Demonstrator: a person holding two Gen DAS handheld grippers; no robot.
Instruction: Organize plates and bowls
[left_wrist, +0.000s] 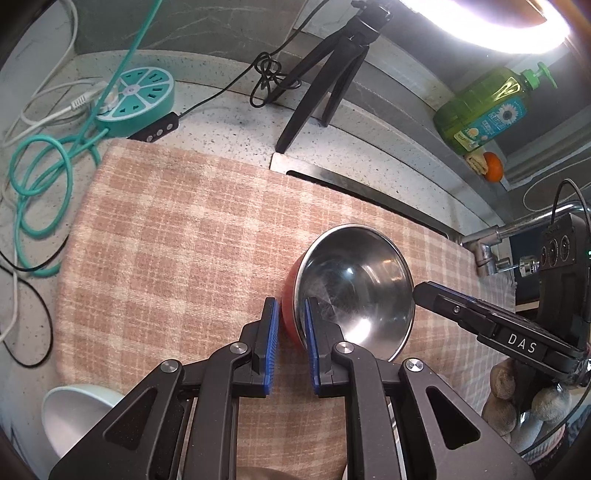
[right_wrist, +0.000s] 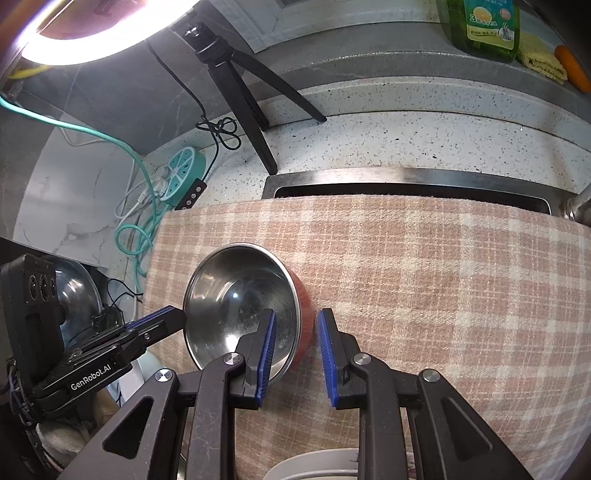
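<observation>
A steel bowl (left_wrist: 354, 280) with a red outer wall is over the checked cloth (left_wrist: 166, 229), held by both grippers at opposite sides of its rim. My left gripper (left_wrist: 290, 308) is shut on the bowl's left wall, one blue pad inside and one outside. My right gripper (right_wrist: 297, 314) is shut on the right wall of the bowl (right_wrist: 236, 295) in the same way. Each wrist view also shows the other tool: the right gripper (left_wrist: 419, 291) and the left gripper (right_wrist: 179, 317). I cannot tell whether the bowl touches the cloth (right_wrist: 424, 280).
A white bowl (left_wrist: 74, 410) sits at the cloth's near left edge, and a white rim (right_wrist: 314, 461) shows below the right gripper. Behind the cloth are a sink edge (right_wrist: 406, 177), a tripod (left_wrist: 325, 85), a teal power hub (left_wrist: 136, 96) with cables, a soap bottle (left_wrist: 484, 110) and a faucet (left_wrist: 491, 240).
</observation>
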